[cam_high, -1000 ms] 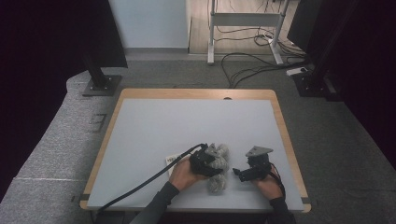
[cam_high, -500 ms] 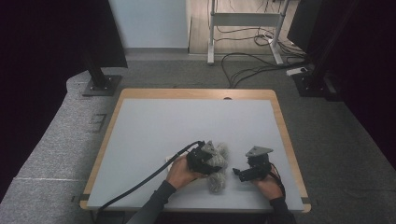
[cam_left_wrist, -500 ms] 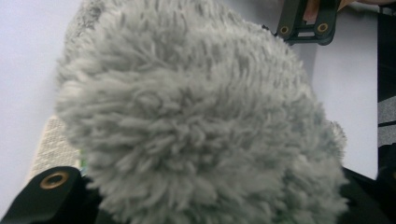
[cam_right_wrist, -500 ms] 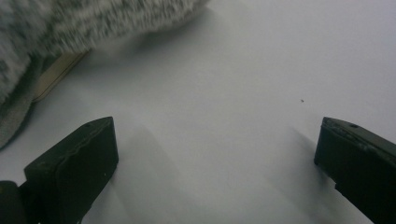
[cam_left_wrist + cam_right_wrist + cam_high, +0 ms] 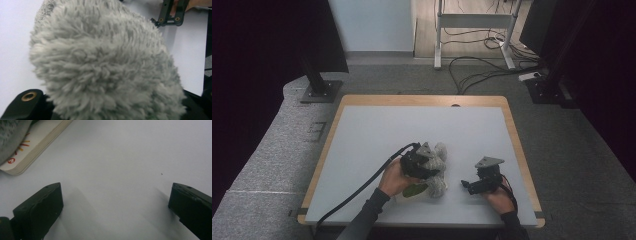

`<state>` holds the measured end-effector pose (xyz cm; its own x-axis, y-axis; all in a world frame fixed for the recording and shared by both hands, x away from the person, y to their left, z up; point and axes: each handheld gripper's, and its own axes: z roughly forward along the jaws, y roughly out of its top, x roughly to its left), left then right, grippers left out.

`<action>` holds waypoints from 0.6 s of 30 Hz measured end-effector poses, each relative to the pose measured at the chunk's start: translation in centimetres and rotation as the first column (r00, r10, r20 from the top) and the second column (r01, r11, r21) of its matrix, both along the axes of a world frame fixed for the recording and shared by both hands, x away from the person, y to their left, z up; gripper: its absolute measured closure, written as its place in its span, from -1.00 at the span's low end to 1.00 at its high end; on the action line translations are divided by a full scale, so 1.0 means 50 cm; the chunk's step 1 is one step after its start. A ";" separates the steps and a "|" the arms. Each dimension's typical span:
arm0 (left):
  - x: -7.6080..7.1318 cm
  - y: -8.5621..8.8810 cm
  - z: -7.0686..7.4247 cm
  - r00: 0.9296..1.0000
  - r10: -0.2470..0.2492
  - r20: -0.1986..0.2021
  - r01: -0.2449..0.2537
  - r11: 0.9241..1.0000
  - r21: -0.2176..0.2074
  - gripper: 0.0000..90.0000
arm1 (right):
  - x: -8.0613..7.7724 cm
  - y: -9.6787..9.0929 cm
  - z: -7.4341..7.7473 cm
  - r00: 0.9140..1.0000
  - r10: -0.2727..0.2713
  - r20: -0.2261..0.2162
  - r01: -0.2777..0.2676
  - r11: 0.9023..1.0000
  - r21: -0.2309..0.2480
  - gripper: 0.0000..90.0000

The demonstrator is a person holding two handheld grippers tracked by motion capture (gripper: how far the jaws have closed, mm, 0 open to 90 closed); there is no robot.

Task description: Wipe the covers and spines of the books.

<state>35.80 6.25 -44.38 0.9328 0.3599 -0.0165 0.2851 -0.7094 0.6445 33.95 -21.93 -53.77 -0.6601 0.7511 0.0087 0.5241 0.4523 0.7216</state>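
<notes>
A grey fluffy plush toy hangs just above the white table, and my left gripper is shut on it. In the left gripper view the plush toy covers the space between the black fingers. Under it lies a thin book with a green cover, whose pale page edge appears at the top left of the right gripper view beside the plush toy. My right gripper rests low on the table to the right, open, with bare tabletop between its fingers.
The table's wooden rim runs close on the right. A cable trails from the left gripper toward the front-left corner. Desk legs and floor cables lie beyond the far edge.
My left gripper has risen with the plush toy and shifted slightly away from the front edge, uncovering more of the book. The right gripper has stayed put.
</notes>
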 end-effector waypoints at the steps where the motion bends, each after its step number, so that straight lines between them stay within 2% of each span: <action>1: 0.001 0.005 0.003 1.000 0.004 0.002 -0.004 1.000 0.000 0.35 | 0.000 0.000 0.000 1.000 0.000 0.000 0.000 1.000 0.000 -1.00; 7: 0.009 0.036 0.017 1.000 0.031 0.000 -0.031 1.000 0.000 0.35 | 0.000 0.000 0.000 1.000 0.002 0.000 -0.002 1.000 -0.001 -1.00; 12: 0.020 0.069 0.025 0.997 0.073 -0.011 -0.073 0.997 -0.021 0.35 | 0.000 0.000 0.000 1.000 0.000 0.001 0.000 1.000 0.000 -1.00; 18: 0.033 0.114 0.041 0.992 0.129 0.013 -0.129 0.992 -0.010 0.34 | 0.000 0.000 0.000 1.000 0.000 0.000 0.000 1.000 0.000 -1.00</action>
<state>37.44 11.97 -42.33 0.8788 0.4771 -0.0085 0.3653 -0.6612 0.6552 33.95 -21.93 -53.77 -0.6601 0.7511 0.0085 0.5241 0.4525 0.7216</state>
